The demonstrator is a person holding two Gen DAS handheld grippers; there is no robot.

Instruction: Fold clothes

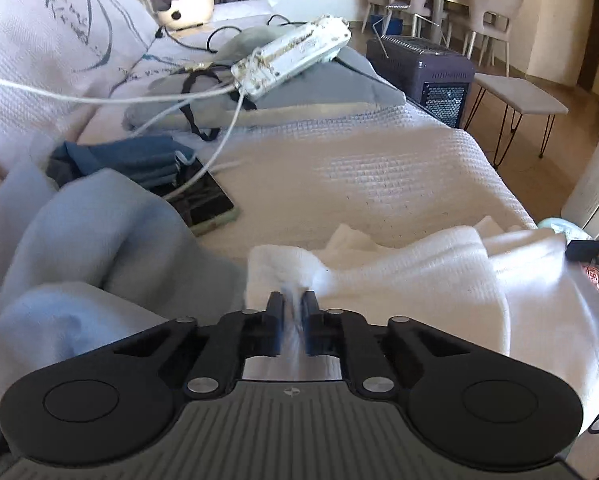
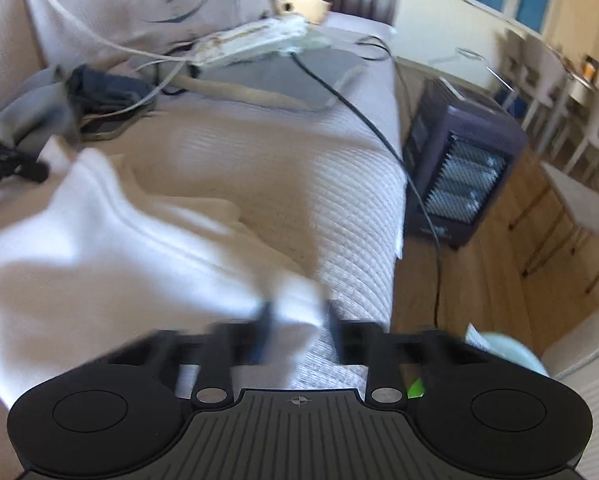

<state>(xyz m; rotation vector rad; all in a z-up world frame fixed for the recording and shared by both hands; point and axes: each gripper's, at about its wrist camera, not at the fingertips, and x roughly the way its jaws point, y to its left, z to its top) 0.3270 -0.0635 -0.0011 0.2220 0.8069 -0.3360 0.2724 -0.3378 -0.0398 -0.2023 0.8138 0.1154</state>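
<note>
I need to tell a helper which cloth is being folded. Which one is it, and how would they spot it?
On the cream quilted bed cover, look at the near edge. The white waffle-weave cloth lies there, rumpled, beside a pale blue fleece blanket. It alone is white, pinched by the left gripper.

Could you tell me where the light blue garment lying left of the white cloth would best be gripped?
Probably at a raised fold of the light blue garment, coming from above: it lies bunched in thick ridges beside the white cloth, and no flat edge or corner shows clearly.
</note>
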